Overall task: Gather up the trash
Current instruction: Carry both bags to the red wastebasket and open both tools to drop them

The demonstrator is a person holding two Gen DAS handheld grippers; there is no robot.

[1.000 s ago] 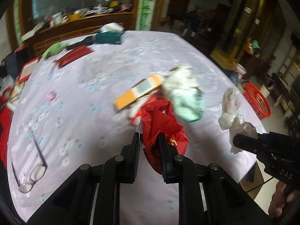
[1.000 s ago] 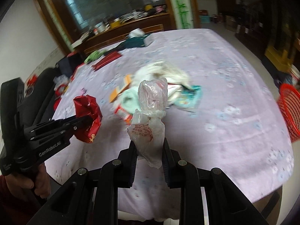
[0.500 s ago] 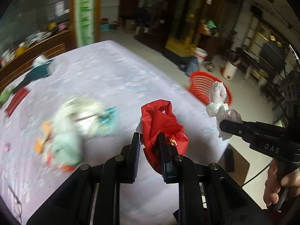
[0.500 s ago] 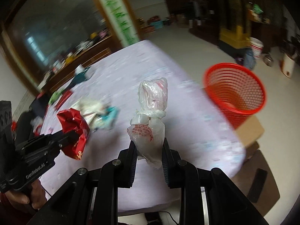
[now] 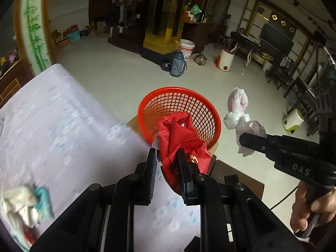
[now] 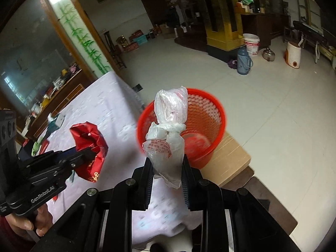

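The left gripper (image 5: 167,163) is clamped on a crumpled red bag (image 5: 180,138), held in the air near the rim of the red basket (image 5: 201,109), over the tabletop (image 5: 52,126) edge. The right gripper (image 6: 167,168) is closed on a knotted clear bag (image 6: 168,130), held up in front of the basket, which stands on a cardboard box (image 6: 233,157) on the floor just beside the tabletop. More trash (image 5: 23,203) lies on the tabletop, well away from the basket.
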